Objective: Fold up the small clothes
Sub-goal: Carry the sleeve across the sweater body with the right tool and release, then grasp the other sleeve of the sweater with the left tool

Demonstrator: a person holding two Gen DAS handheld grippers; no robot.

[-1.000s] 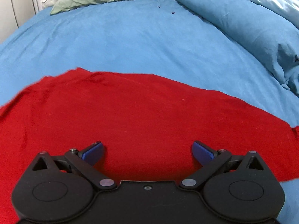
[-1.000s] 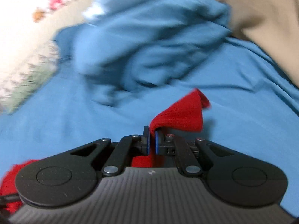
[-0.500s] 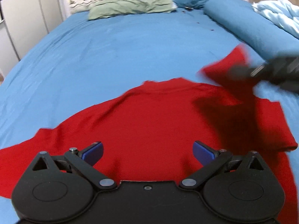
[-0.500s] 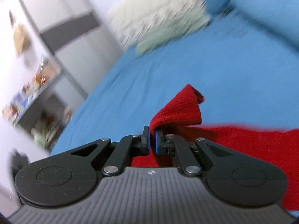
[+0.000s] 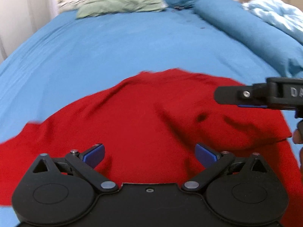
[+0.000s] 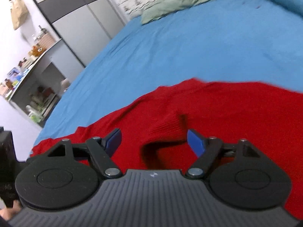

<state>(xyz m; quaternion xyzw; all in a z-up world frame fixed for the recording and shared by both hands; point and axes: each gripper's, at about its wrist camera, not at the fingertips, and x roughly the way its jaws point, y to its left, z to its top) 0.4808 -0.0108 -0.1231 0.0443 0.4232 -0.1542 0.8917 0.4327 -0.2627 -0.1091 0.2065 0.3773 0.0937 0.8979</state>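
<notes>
A red knit garment [image 5: 144, 113] lies spread on the blue bed sheet [image 5: 113, 47]; it also shows in the right wrist view [image 6: 217, 109]. Its right part is folded over onto the body, with a ribbed cuff [image 6: 166, 127] lying on top. My left gripper [image 5: 149, 154] is open and empty just above the garment's near part. My right gripper [image 6: 153, 141] is open and empty over the folded cuff; it shows from the side in the left wrist view [image 5: 227, 96], above the garment's right side.
Pillows [image 5: 117, 1] lie at the head of the bed. A rolled blue duvet [image 5: 246, 28] runs along the right side, with a pale blue blanket [image 5: 274, 13] behind it. A wardrobe [image 6: 72, 19] and a cluttered shelf [image 6: 28, 71] stand left of the bed.
My right gripper carried the red sleeve leftward over the garment, then opened and let it go. The sleeve now lies folded on the body. My left gripper stayed open.
</notes>
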